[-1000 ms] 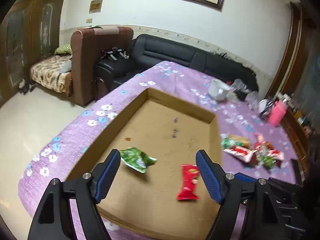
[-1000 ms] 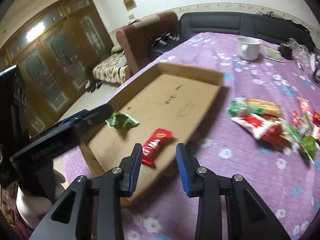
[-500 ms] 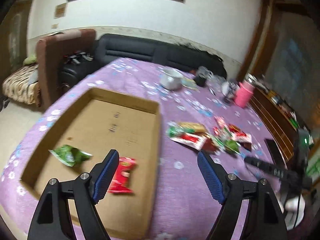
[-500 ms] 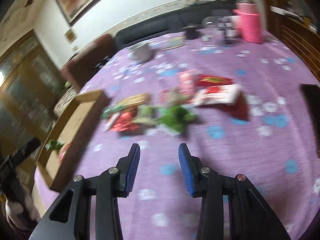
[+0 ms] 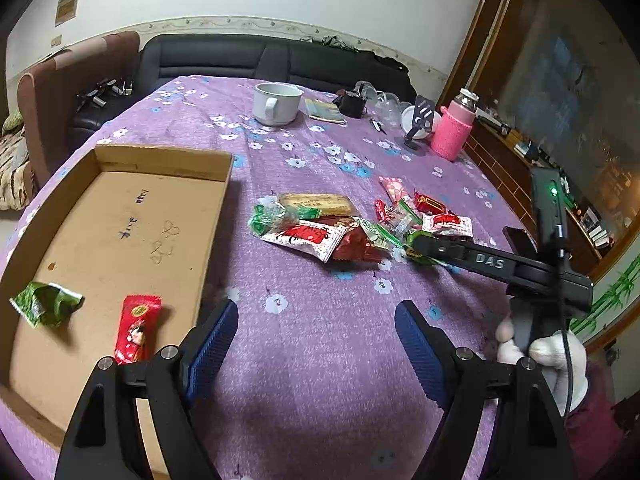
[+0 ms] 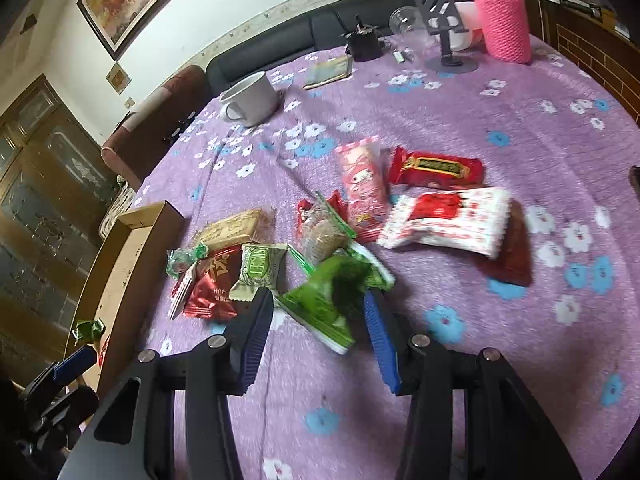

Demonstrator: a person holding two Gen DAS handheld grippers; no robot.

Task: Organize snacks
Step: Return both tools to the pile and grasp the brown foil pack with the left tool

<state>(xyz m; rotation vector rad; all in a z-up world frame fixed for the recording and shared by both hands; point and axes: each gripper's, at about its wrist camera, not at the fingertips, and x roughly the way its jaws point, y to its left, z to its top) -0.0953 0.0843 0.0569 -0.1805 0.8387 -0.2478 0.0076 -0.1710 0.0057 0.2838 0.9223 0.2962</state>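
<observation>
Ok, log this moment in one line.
left gripper: open, empty | right gripper: opening around green packet | box: two snacks | pile: on table

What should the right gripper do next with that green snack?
Probably close on it. The right gripper is opening, its jaws on either side of the green snack packet but not pressing it. Two snacks already lie in the cardboard box, so this one likely goes there too.
</observation>
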